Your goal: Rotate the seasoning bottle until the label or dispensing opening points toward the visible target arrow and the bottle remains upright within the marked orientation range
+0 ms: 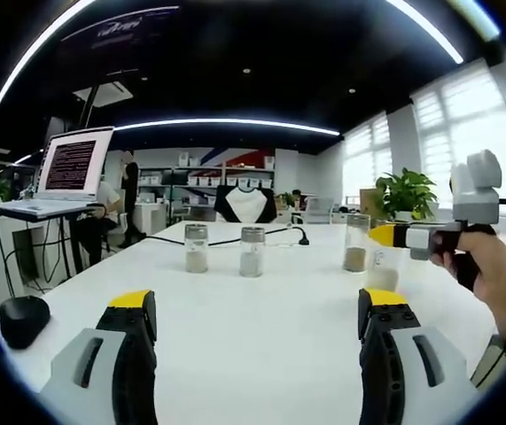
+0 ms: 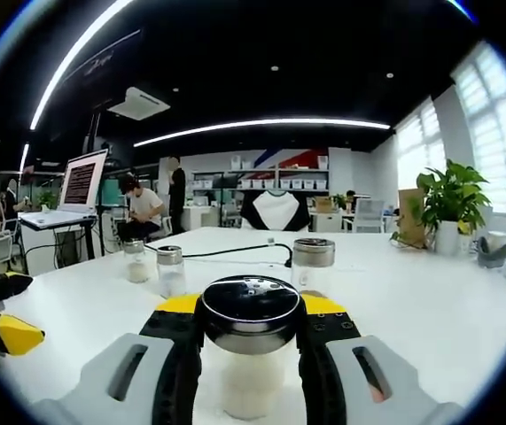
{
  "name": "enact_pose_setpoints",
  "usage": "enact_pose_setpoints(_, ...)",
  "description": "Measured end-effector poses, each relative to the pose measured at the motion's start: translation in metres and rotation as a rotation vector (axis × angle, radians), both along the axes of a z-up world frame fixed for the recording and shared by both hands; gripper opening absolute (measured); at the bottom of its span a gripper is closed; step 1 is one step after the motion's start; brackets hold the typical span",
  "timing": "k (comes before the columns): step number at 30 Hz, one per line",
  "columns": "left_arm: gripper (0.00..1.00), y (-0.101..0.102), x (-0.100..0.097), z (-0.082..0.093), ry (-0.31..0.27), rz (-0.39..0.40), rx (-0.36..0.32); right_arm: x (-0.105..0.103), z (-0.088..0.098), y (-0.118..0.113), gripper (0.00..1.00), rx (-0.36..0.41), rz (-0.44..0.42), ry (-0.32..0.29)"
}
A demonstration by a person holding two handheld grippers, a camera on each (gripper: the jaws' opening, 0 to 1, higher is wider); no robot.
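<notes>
White and broad, the worktop (image 1: 261,328) carries three glass shakers in a row, with a laptop (image 1: 66,173) and plant (image 1: 403,195) behind. The left gripper (image 1: 257,323) hovers above it, its fingers spread wide and holding nothing. The right gripper (image 2: 251,341) has its fingers closed around the seasoning bottle (image 2: 251,354), which stands upright between them, dark lid on top.
</notes>
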State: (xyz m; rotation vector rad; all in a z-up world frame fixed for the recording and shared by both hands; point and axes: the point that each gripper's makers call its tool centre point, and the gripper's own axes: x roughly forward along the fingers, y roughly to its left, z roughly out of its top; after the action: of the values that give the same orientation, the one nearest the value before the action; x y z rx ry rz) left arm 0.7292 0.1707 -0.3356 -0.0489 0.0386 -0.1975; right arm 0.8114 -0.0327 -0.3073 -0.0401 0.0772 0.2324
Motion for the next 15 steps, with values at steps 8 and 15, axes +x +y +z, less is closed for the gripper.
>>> enact_pose_setpoints(8, 1.00, -0.0002, 0.0004, -0.0015, 0.008, -0.002, 0.013, 0.0015, -0.0003, -0.0025, 0.40, 0.004, -0.011, 0.003)
enact_pose_setpoints(15, 1.00, -0.0016, -0.0005, -0.0008, 0.006, -0.006, 0.009, 0.0003, 0.0006, -0.0061, 0.48, 0.005, -0.014, 0.002)
